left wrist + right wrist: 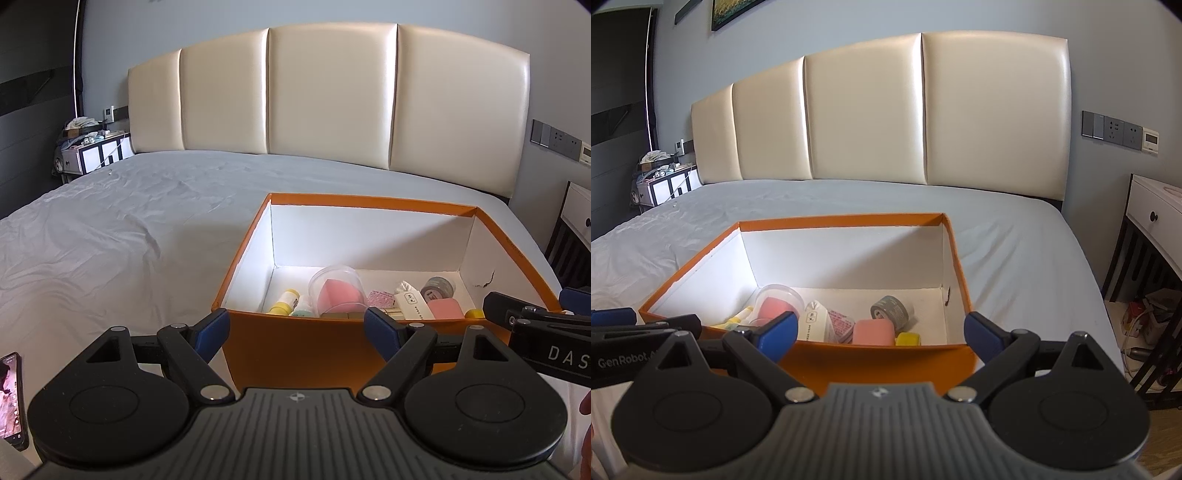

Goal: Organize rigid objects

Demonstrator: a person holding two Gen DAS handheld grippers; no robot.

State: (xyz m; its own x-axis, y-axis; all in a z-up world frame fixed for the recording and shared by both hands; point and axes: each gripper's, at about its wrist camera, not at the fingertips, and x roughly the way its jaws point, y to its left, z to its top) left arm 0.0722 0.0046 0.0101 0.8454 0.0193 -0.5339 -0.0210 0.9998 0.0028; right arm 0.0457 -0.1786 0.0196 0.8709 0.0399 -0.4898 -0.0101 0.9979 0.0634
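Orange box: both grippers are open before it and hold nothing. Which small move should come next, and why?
Probably withdraw both: the left gripper and right gripper are open and empty, the small items already lie inside the orange box, and no loose rigid object shows on the bed except a phone.

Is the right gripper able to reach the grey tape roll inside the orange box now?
Probably yes: the right gripper is open, the orange box has no lid, and nothing covers the grey tape roll.
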